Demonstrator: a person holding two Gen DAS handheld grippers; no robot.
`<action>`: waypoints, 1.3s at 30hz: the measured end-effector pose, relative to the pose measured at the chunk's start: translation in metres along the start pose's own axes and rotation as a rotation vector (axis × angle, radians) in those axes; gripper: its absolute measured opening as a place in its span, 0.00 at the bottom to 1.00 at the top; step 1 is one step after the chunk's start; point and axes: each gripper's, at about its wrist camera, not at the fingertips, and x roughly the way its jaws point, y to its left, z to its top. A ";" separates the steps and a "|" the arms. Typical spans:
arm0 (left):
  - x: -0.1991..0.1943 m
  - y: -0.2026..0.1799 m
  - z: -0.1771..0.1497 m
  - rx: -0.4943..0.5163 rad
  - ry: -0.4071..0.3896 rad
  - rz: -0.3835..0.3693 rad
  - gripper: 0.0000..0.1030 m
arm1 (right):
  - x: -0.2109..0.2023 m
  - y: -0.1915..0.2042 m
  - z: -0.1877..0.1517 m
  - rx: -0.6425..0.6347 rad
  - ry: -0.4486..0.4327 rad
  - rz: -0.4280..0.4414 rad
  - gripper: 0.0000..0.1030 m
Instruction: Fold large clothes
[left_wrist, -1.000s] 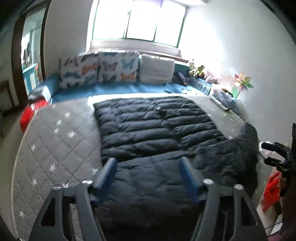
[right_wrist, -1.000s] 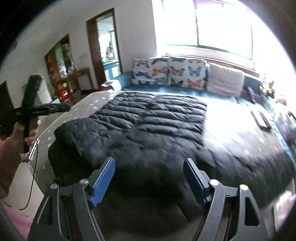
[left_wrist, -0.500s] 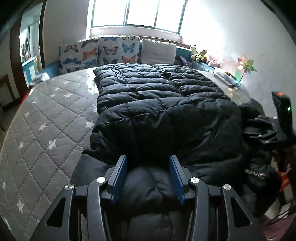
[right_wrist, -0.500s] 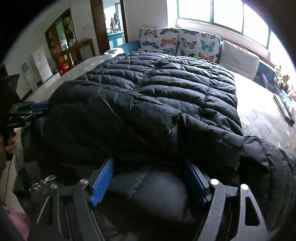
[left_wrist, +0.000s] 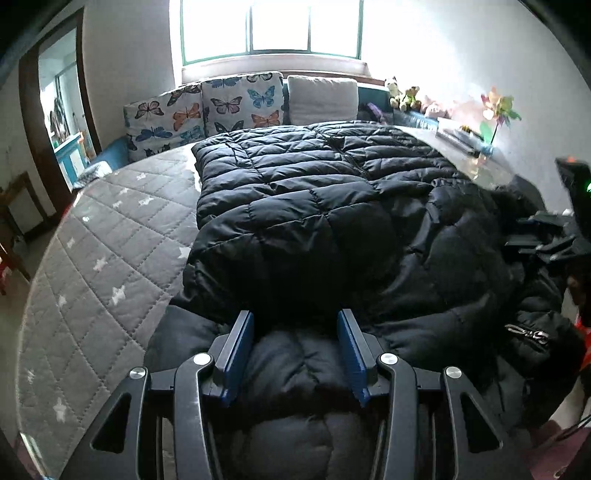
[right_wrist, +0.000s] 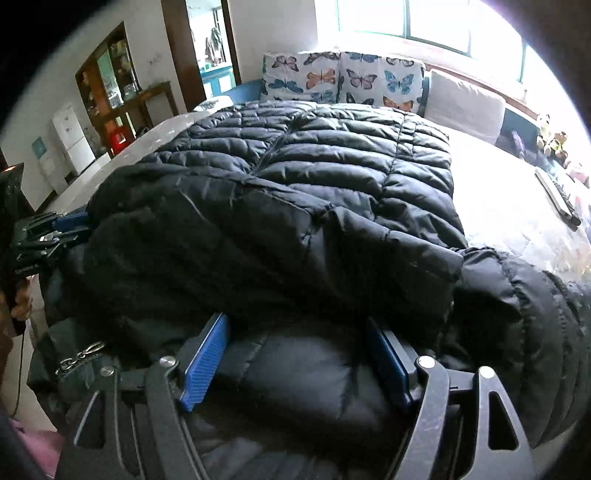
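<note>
the left gripper (left_wrist: 295, 325) sits on the near hem of the black coat (left_wrist: 332, 206), blue pads (left_wrist: 240, 354) squeezing a puffy fold. ahead of it the coat lies doubled over the grey quilt (left_wrist: 99, 258). the right gripper (right_wrist: 299, 332) seems clamped on the coat too, though its pads are wider apart, and butterfly cushions (right_wrist: 343, 77) lie far ahead.

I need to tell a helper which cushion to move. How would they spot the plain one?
Look under the window at the row of cushions. The plain cushion sits at its right end, solid pale grey, while the butterfly cushions beside it are patterned.
</note>
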 end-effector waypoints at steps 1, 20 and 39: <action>-0.002 -0.001 0.002 0.007 0.006 0.010 0.49 | -0.008 0.000 0.001 0.001 -0.011 0.005 0.79; -0.024 -0.087 0.074 0.102 -0.015 -0.104 0.50 | -0.123 -0.283 -0.074 0.711 -0.182 -0.114 0.79; 0.010 -0.162 0.108 0.232 0.037 -0.178 0.51 | -0.104 -0.347 -0.100 0.837 -0.170 -0.104 0.76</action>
